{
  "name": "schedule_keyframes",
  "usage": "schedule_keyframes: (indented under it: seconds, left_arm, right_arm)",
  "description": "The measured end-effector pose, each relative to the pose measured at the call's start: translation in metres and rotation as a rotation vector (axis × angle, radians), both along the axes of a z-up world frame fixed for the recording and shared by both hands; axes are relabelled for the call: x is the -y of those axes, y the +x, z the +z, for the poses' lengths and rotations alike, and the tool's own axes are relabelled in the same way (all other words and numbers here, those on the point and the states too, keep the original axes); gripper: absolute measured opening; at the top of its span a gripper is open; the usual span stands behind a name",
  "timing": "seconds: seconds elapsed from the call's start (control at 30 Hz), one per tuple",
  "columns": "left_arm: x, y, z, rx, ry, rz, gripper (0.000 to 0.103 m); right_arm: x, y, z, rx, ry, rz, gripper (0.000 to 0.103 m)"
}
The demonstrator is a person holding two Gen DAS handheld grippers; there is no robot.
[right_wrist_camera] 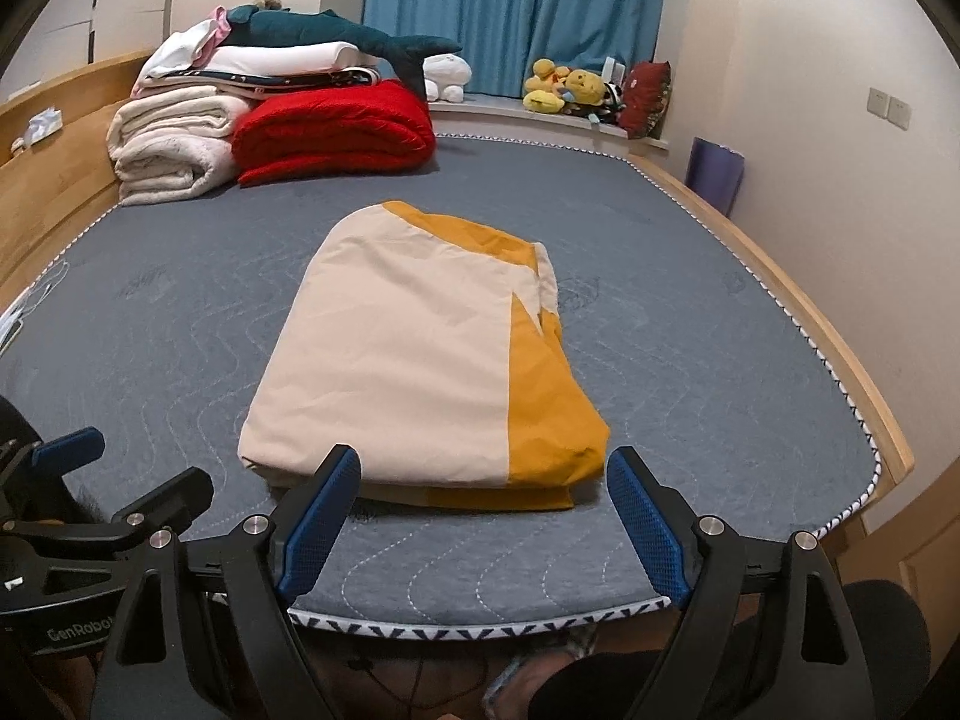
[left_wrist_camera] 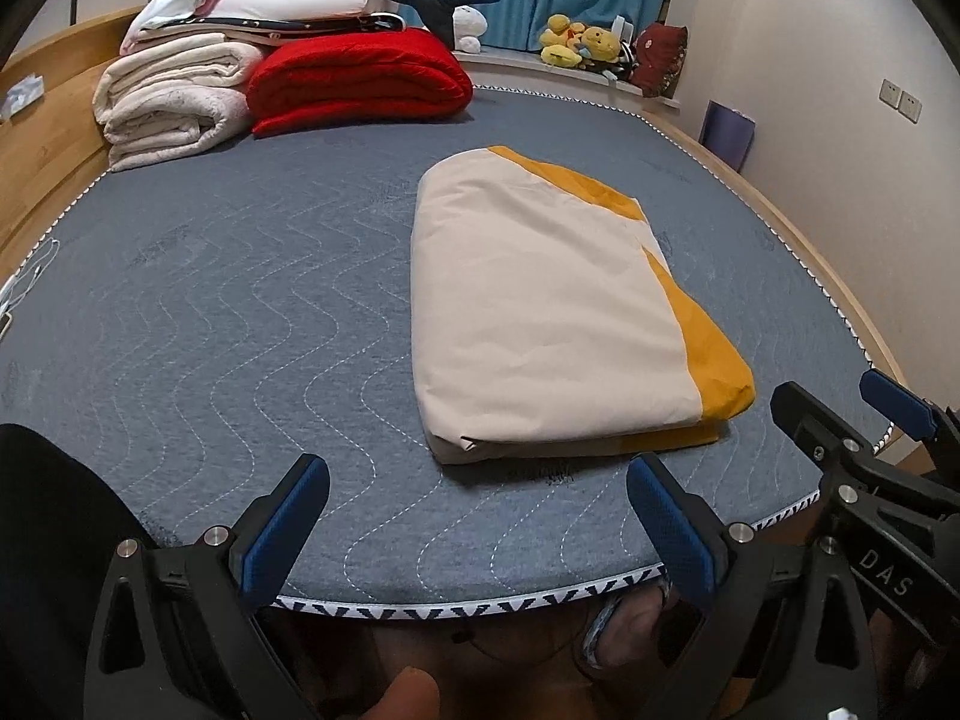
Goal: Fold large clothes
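Where the bed's near edge runs, both tongs hang side by side, jaws wide, nothing between them.

- Left tongs [left_wrist_camera: 478, 519]: blue pads spread apart over bare mattress, just short of the bundle.
- Right tongs [right_wrist_camera: 483, 516]: likewise spread, aimed at the bundle's near end; not touching it.
- Bundle [right_wrist_camera: 420, 360]: a folded cloth, cream on top with a mustard band along its right side, lying flat on the mattress, near end close to the bed's edge, lengthwise away from the tongs.
- Mattress [right_wrist_camera: 690, 360]: grey-blue, quilted in wavy lines, with a patterned trim at the rim.
- Bed frame [right_wrist_camera: 840, 348]: pale wood, around the mattress.
- Far left corner: a cream blanket [right_wrist_camera: 174, 144], rolled; a red quilt [right_wrist_camera: 336, 126] beside it, touching; white folded linen stacked above; a teal plush shark [right_wrist_camera: 336, 36] on top.
- Window sill beyond: yellow plush toys [right_wrist_camera: 564, 90], a dark red cushion [right_wrist_camera: 645, 96].
- Blue curtains [right_wrist_camera: 510, 6] behind.
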State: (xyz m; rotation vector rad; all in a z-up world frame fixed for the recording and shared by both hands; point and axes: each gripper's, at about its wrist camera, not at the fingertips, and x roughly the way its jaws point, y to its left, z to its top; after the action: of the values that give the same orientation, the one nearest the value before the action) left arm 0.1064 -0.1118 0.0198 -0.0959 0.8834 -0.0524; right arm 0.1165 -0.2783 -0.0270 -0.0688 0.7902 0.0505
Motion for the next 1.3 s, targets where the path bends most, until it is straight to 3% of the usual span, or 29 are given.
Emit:
schedule_keyframes:
  seconds: [1.3]
  left_arm:
    - [0.0059, 0.0019, 0.0011, 0.02, 0.019, -0.006, 0.099]
  right_arm:
    - [0.0002, 0.0053, -0.0015, 0.004, -0.009, -0.004, 0.085]
